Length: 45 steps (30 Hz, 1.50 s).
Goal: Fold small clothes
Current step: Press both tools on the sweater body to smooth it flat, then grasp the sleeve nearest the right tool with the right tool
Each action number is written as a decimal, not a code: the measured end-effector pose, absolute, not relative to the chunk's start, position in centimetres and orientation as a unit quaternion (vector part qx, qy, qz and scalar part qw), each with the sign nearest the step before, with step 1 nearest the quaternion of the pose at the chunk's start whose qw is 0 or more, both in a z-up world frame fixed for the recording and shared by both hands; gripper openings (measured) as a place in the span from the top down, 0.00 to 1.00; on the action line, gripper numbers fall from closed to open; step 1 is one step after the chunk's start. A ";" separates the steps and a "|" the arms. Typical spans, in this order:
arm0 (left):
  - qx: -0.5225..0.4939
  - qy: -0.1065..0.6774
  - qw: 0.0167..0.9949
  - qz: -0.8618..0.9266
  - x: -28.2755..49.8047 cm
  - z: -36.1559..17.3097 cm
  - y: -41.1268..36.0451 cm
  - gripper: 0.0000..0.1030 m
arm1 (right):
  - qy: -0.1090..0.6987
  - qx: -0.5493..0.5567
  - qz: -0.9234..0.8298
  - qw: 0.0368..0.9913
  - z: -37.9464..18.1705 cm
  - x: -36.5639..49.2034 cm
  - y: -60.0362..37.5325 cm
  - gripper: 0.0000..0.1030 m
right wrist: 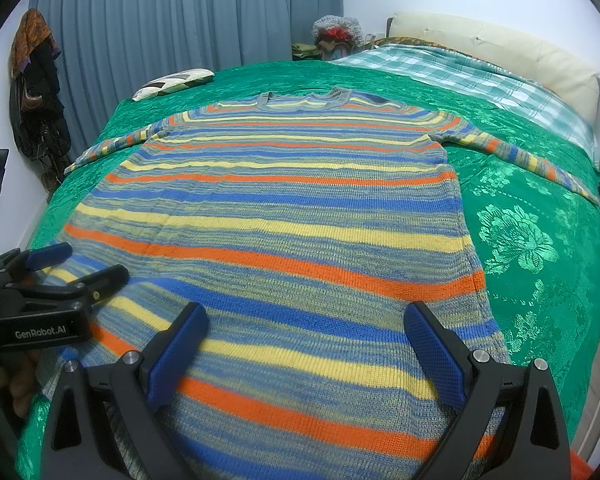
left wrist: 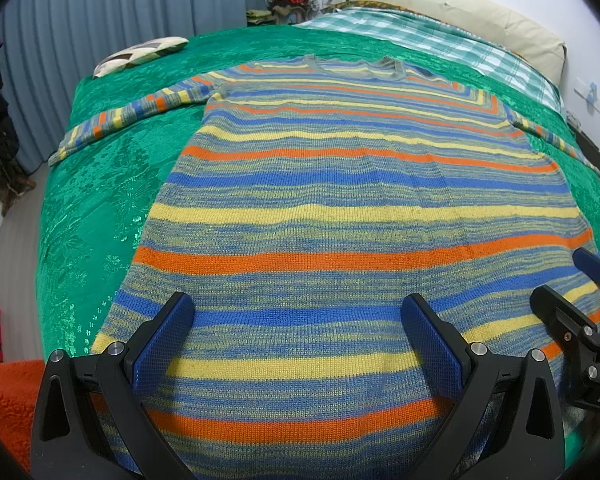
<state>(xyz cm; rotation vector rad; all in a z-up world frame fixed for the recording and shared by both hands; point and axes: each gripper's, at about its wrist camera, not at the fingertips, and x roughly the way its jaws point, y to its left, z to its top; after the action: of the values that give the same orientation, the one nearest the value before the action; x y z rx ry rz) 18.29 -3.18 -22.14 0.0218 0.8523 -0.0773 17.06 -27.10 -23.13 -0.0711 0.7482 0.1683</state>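
Observation:
A striped knit sweater [left wrist: 360,200] in blue, yellow, orange and grey lies flat and face up on the green bedspread [left wrist: 100,208], neck at the far end, both sleeves spread out sideways. It also shows in the right wrist view [right wrist: 284,216]. My left gripper [left wrist: 298,312] is open and empty, above the sweater's lower left part. My right gripper [right wrist: 306,320] is open and empty, above the lower right part. The right gripper shows at the right edge of the left wrist view [left wrist: 572,280]; the left gripper shows at the left of the right wrist view [right wrist: 80,264].
A patterned cushion [left wrist: 140,54] lies at the bed's far left corner. A checked green blanket [left wrist: 432,40] and a cream pillow [left wrist: 480,12] lie at the head of the bed. Blue curtains [right wrist: 180,20] hang behind. An orange textile [left wrist: 4,400] sits at the near left.

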 end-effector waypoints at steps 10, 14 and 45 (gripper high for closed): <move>0.011 0.413 0.910 -0.037 18.3 -22.1 -3.2 0.00 | 0.365 -0.035 0.082 0.927 -23.1 17.1 -27.1 0.05; 0.011 0.414 0.910 -0.037 18.3 -22.1 -3.2 0.00 | 0.365 -0.035 0.082 0.927 -23.1 17.1 -27.1 0.04; -0.024 0.409 0.911 -0.040 16.1 -16.8 -2.0 0.01 | 0.365 0.330 -0.054 0.869 -12.9 28.2 -60.5 0.09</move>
<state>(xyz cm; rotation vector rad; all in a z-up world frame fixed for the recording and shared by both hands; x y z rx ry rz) 16.11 -2.00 -16.82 -0.0492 0.8424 -0.0833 28.18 -60.54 -12.94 0.6905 0.7641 -0.1132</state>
